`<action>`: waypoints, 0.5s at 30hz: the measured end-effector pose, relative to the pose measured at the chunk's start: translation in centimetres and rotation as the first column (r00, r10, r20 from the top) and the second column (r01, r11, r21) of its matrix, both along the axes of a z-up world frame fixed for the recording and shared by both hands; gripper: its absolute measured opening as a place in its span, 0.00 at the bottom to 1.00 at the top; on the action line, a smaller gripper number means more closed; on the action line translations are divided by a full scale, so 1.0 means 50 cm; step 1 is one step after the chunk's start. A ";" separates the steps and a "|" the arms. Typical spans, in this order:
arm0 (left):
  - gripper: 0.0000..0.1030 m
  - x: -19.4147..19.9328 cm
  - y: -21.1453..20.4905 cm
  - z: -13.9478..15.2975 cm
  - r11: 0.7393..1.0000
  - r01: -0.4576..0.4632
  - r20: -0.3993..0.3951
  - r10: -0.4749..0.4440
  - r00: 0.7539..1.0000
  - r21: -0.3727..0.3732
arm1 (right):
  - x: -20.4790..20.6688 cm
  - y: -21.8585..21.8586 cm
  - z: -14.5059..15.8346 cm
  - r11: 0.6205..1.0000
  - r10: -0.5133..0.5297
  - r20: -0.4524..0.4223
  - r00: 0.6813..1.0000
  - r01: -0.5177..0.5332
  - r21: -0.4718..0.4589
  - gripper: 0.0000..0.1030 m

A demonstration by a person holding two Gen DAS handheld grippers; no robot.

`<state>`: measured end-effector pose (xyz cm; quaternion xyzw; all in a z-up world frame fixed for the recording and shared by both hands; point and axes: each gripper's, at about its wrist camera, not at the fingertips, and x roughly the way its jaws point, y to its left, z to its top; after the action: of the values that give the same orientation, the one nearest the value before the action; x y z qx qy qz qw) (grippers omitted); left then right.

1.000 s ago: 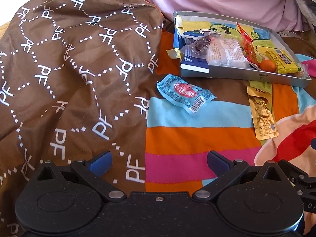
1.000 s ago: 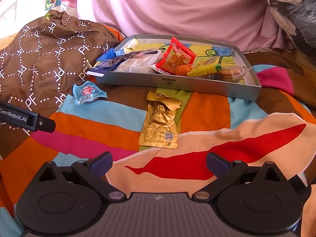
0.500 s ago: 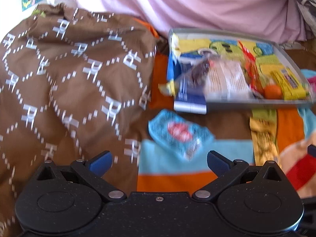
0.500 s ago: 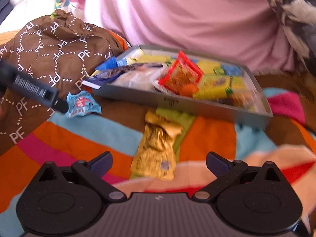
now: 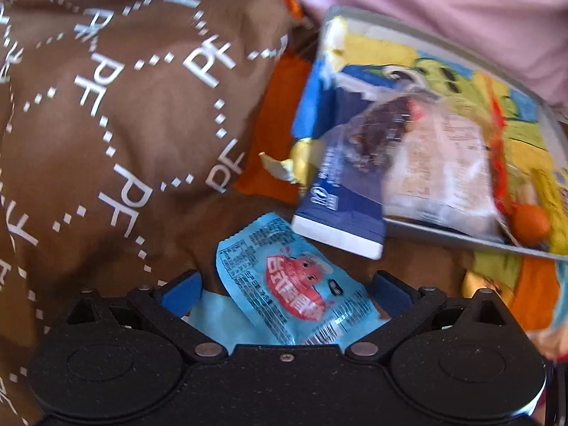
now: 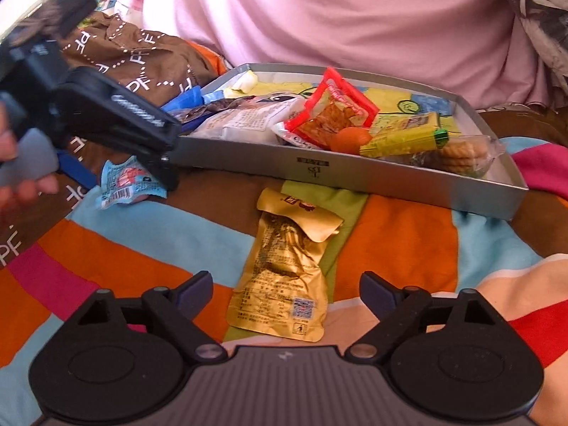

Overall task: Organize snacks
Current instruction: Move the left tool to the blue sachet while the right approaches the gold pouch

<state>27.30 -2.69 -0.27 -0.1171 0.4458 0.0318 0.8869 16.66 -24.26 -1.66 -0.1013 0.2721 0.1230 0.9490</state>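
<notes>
With its blue-padded fingers spread wide, the left gripper (image 5: 285, 289) sits low over the light-blue snack packet (image 5: 291, 293), which lies flat on the bedding in the gap between the two fingers, touching neither that can be told. To the left of this gripper spreads a rumpled brown cloth (image 5: 117, 106) printed with white letters. Ahead and to its right, a navy and white wrapper (image 5: 346, 223) hangs over the near wall of the grey tray (image 5: 443, 232), its end close above the blue packet. Further right in the tray lie a clear bag holding something dark (image 5: 387, 120), a pale printed packet (image 5: 443, 163) and a small orange ball (image 5: 530, 222).

From the right wrist view, the left gripper (image 6: 117, 174) shows at far left, held by a hand (image 6: 25, 184), its tips down at the blue packet (image 6: 122, 184). The right gripper (image 6: 285, 293) is also wide open and holds nothing. A gold foil packet (image 6: 287, 273) lies on the striped bedspread (image 6: 408, 245) straight ahead of it, its lower end reaching in between the fingers, its upper end pointing at the tray's near wall (image 6: 355, 177). Beyond that wall sit a red packet (image 6: 333, 115), a yellow-green stick pack (image 6: 404, 143) and, to the right, a clear pack of round biscuits (image 6: 461, 152). Pink fabric (image 6: 337, 17) hangs behind the tray.
</notes>
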 end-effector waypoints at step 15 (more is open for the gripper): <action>0.72 -0.042 0.024 -0.004 0.999 0.033 0.078 -0.035 0.996 0.029 | 0.036 0.004 -0.011 1.000 0.021 -0.030 0.999 -0.021 0.022 0.69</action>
<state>25.23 -1.50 -0.47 -0.0983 0.4120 0.0182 0.9057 18.46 -24.07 -2.22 -0.0921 0.2837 0.1374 0.9445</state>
